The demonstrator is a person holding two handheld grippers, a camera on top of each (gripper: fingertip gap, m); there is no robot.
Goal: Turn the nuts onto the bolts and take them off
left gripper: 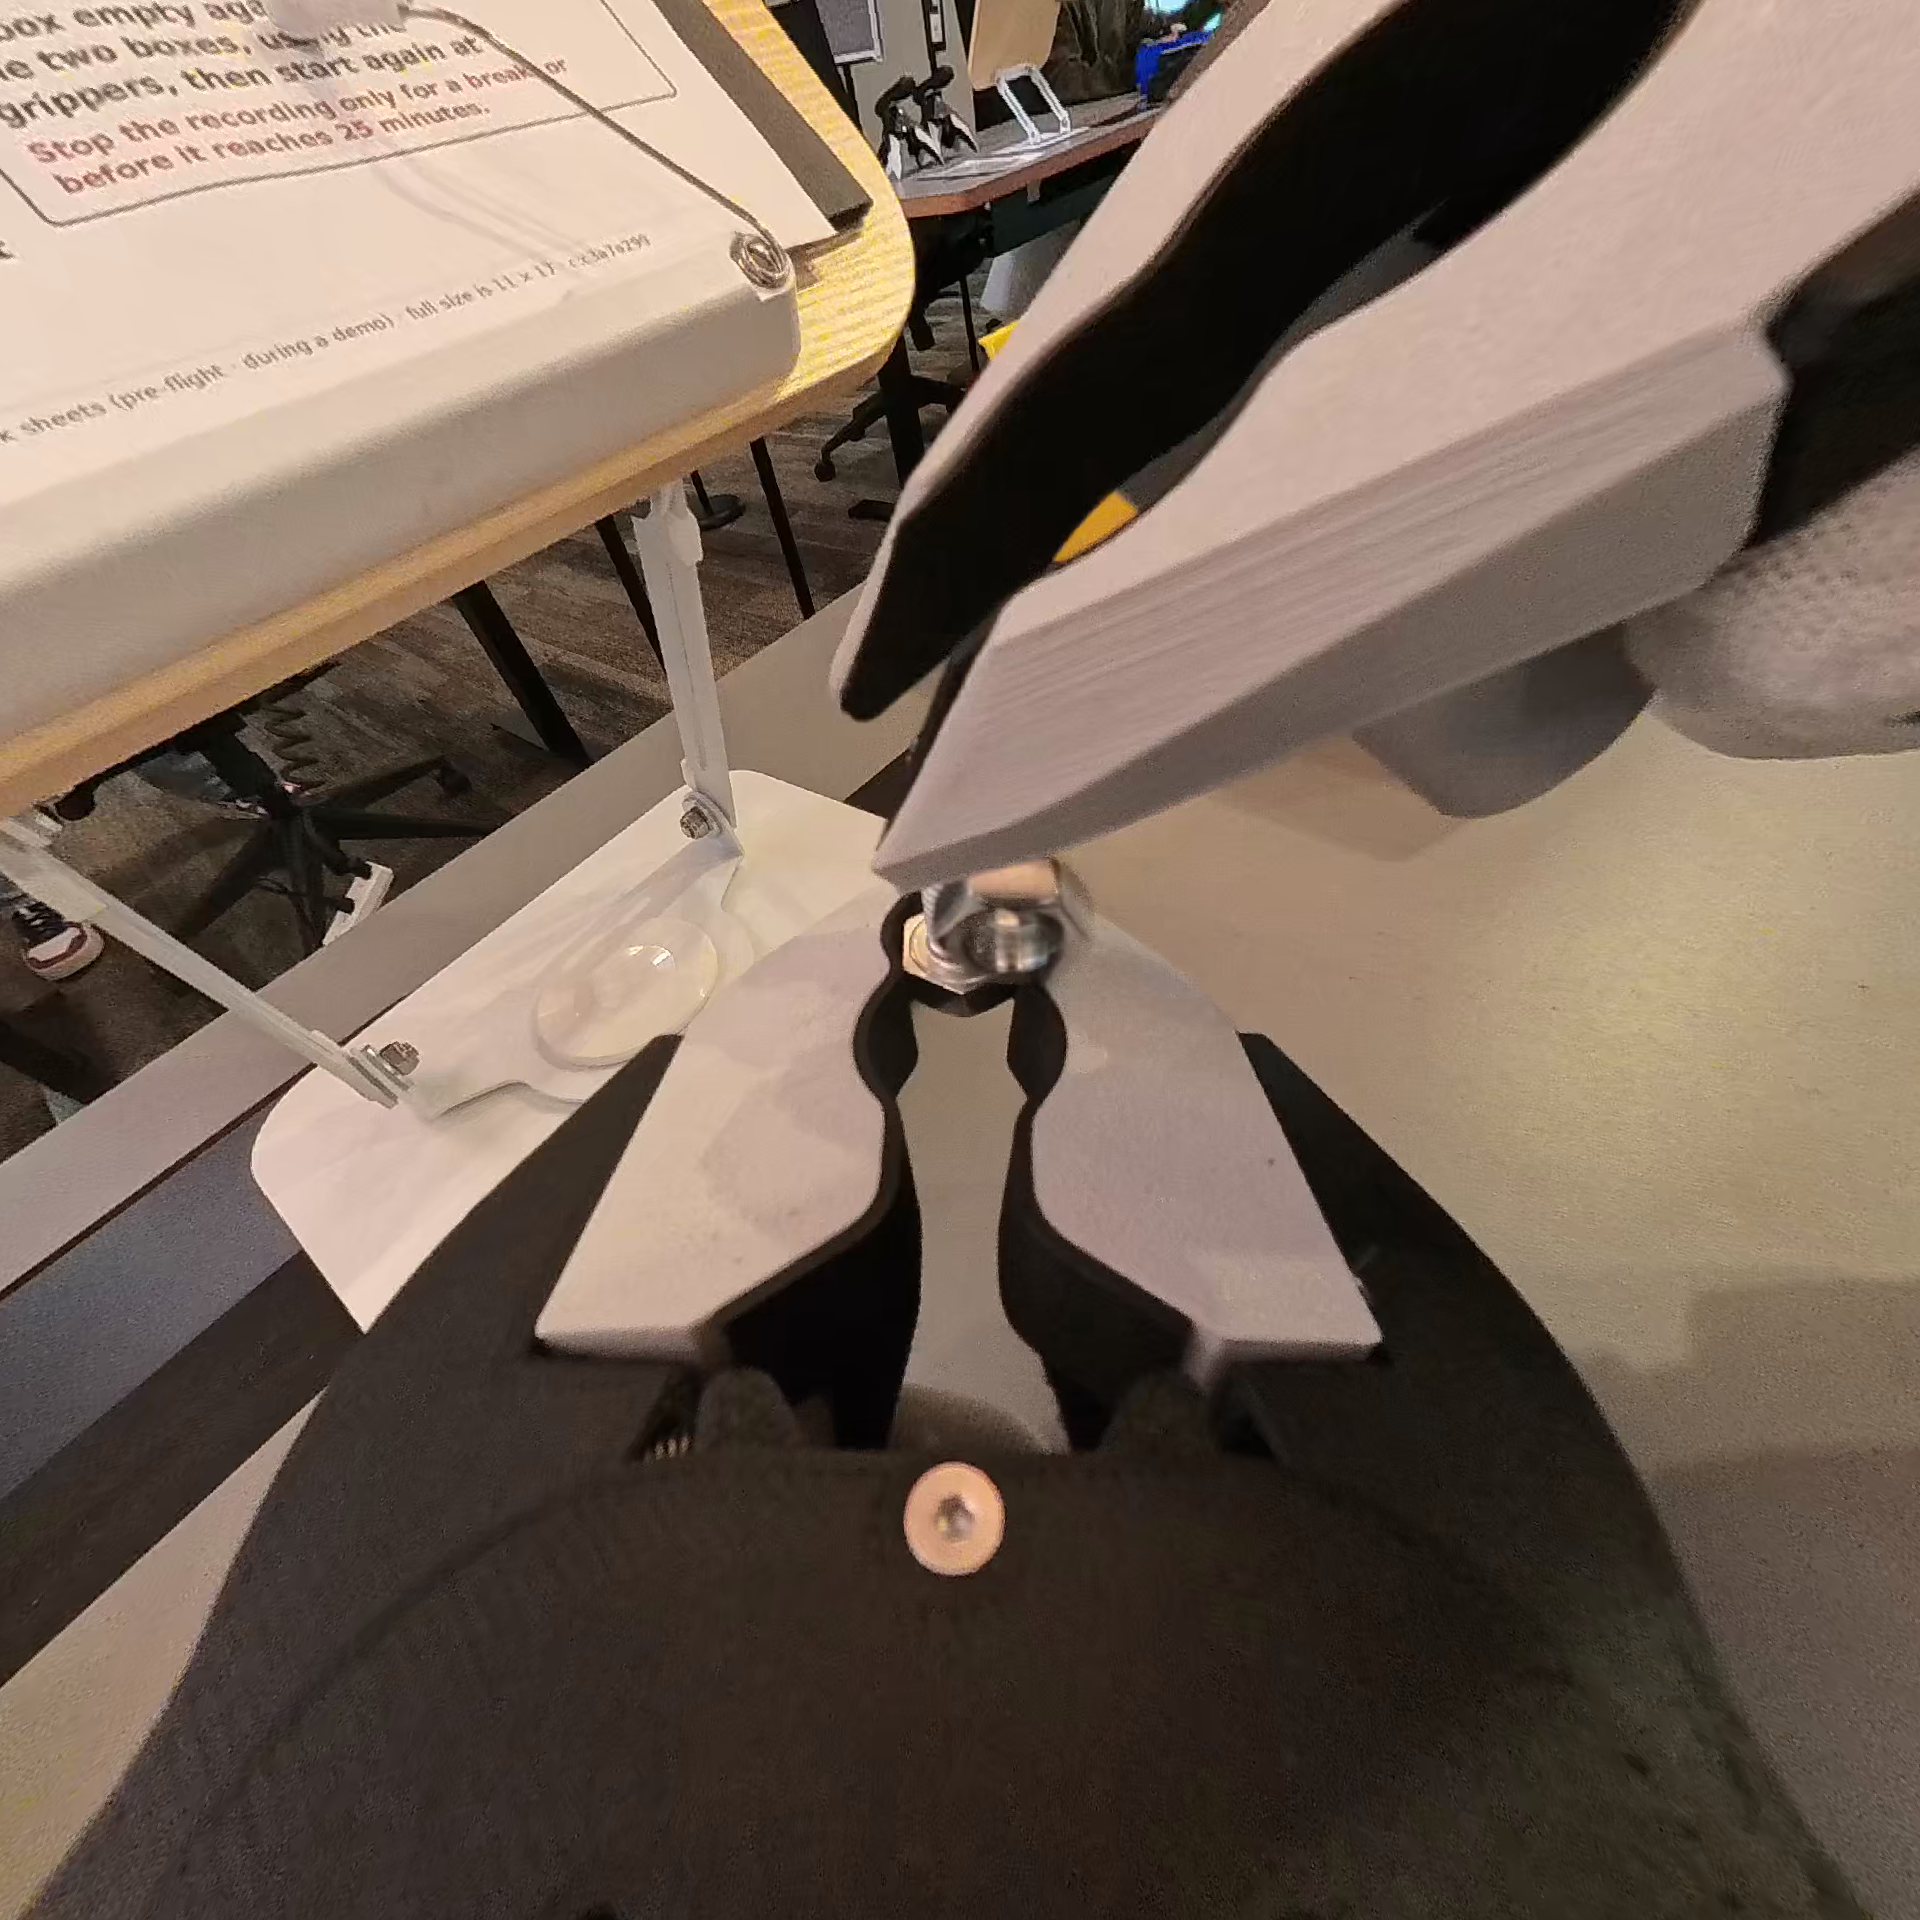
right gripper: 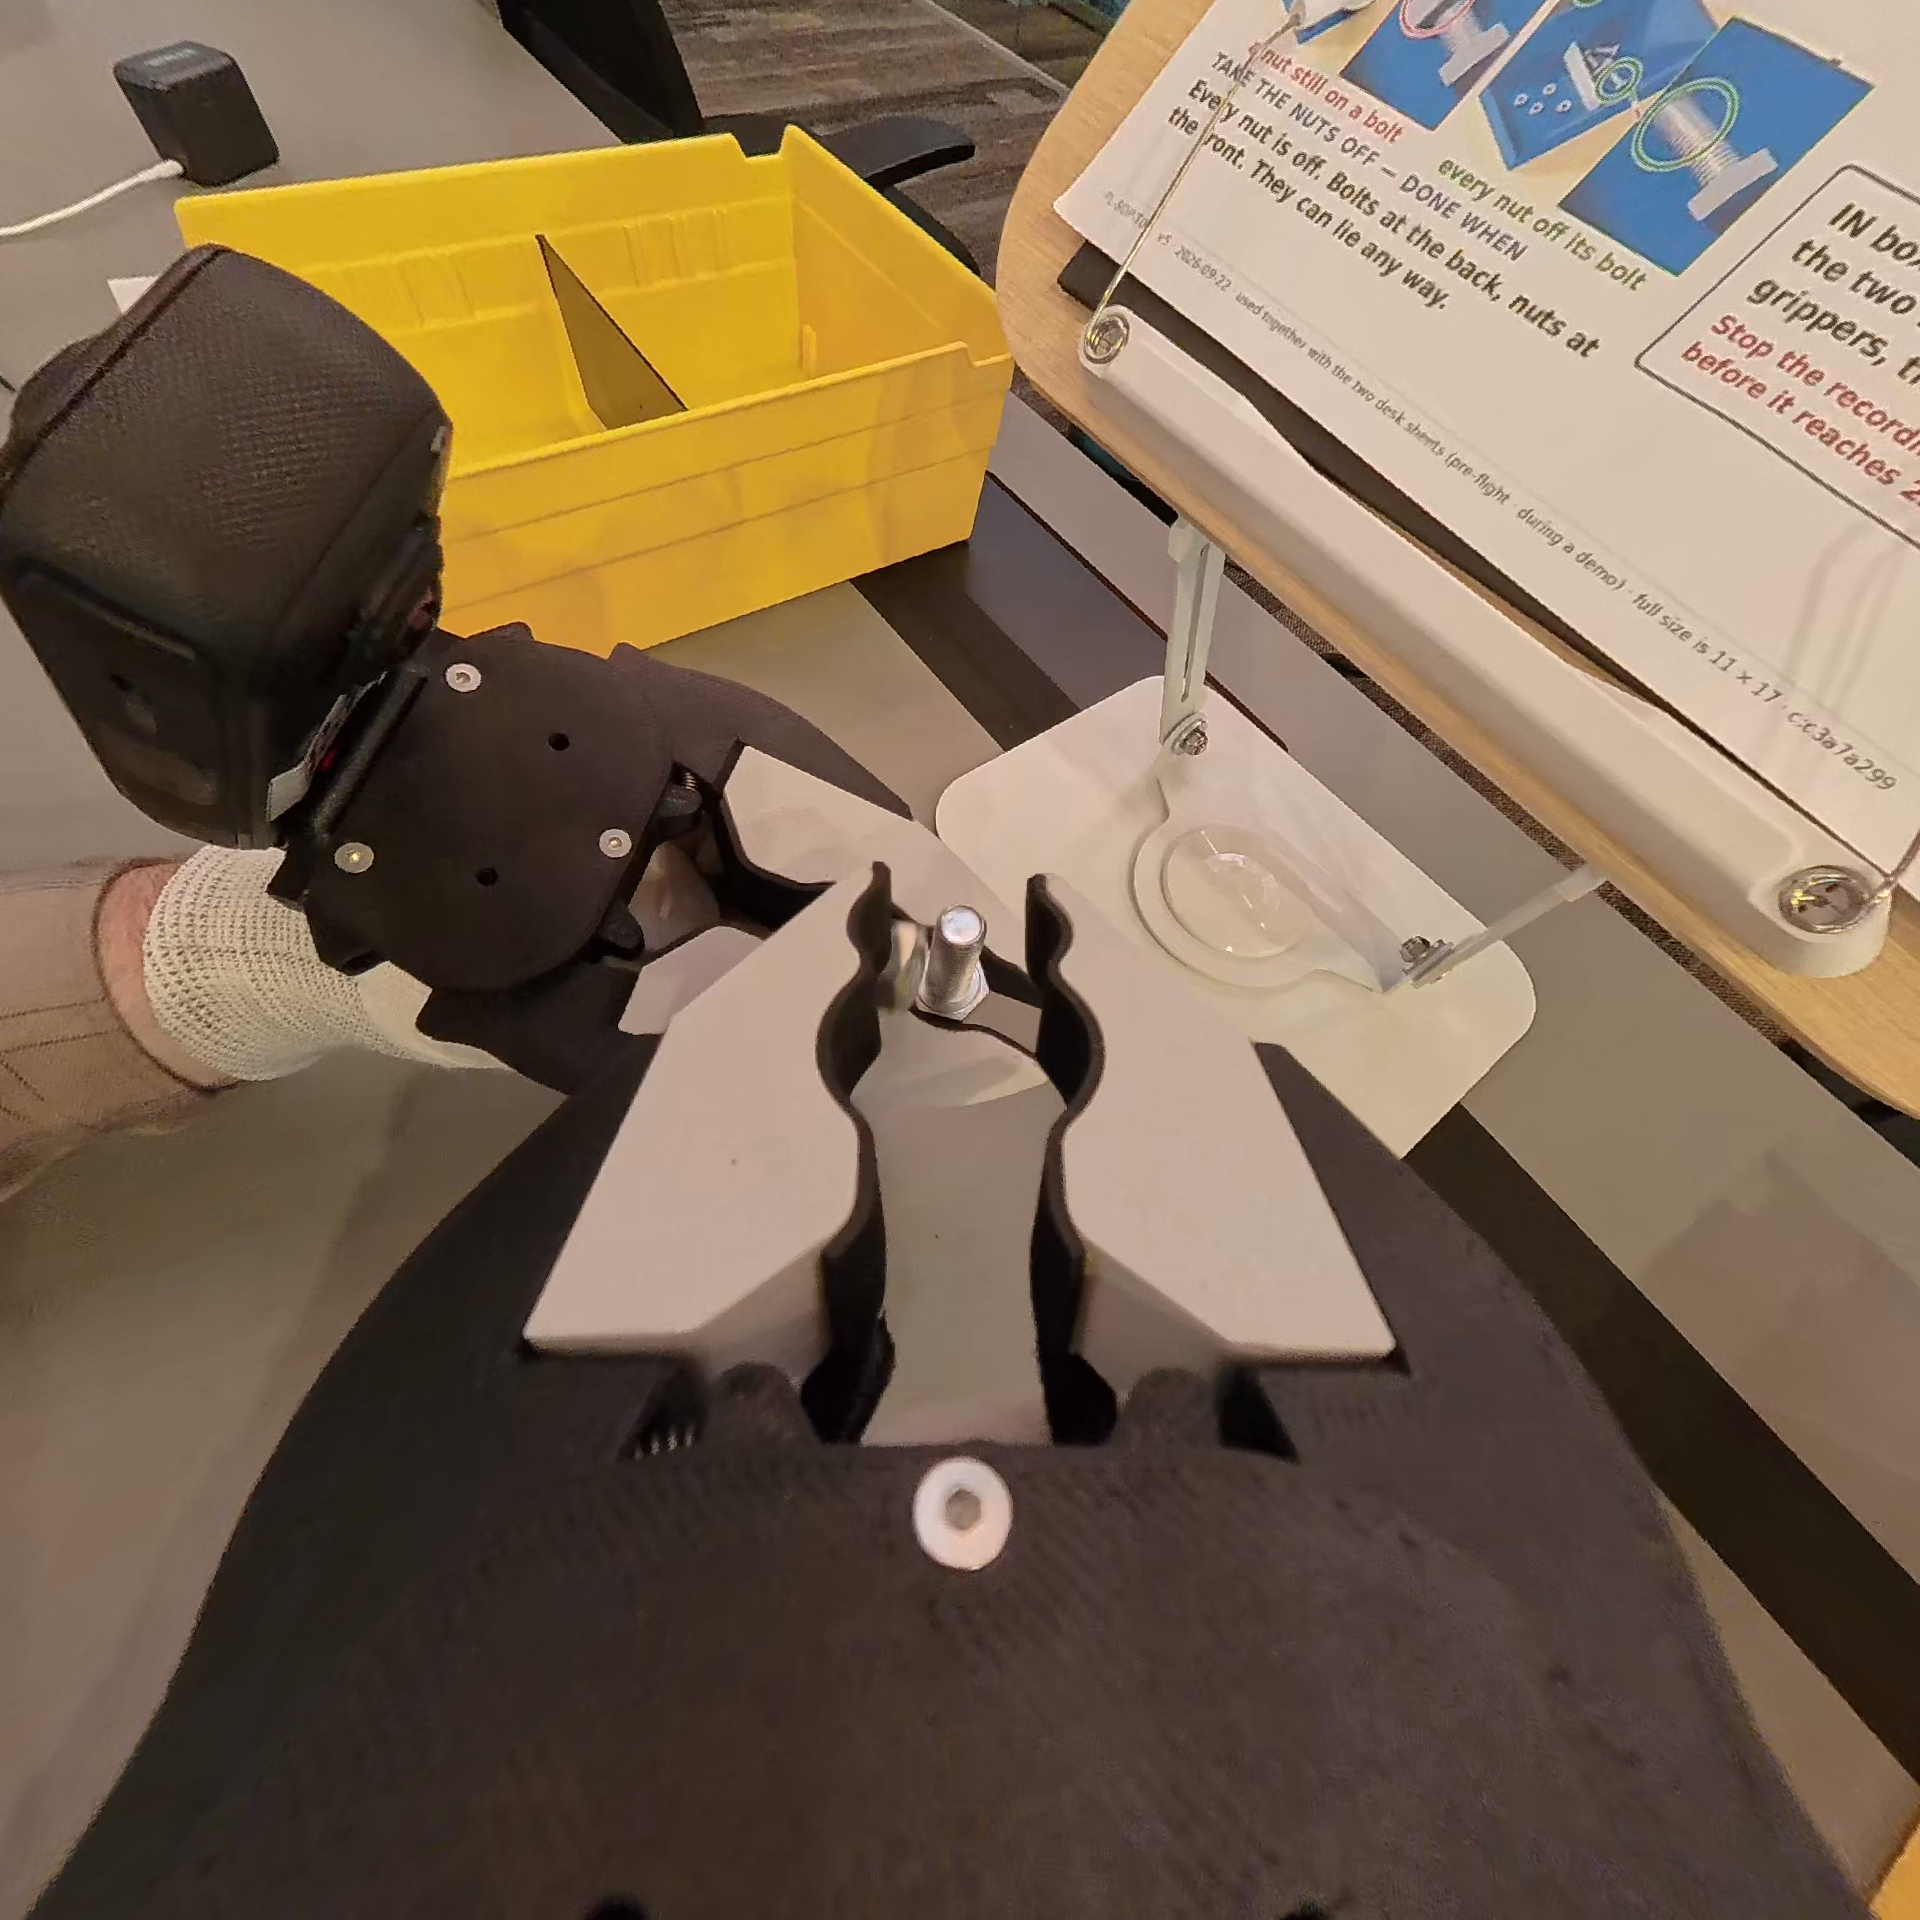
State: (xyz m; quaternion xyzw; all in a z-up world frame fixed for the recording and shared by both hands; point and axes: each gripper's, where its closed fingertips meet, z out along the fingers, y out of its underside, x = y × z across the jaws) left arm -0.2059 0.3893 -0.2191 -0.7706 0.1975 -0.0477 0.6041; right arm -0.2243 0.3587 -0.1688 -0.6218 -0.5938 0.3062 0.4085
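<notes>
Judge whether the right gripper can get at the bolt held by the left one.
Probably yes: the bolt stands clear of the left gripper, and the right gripper hangs open over its shaft with nothing between.

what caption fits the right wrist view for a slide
Right gripper reaches over a bolt held by the left gripper, yellow bin behind.

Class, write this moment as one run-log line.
left gripper: shut on bolt | right gripper: open, tips at bolt | threading: cannot tell
</notes>
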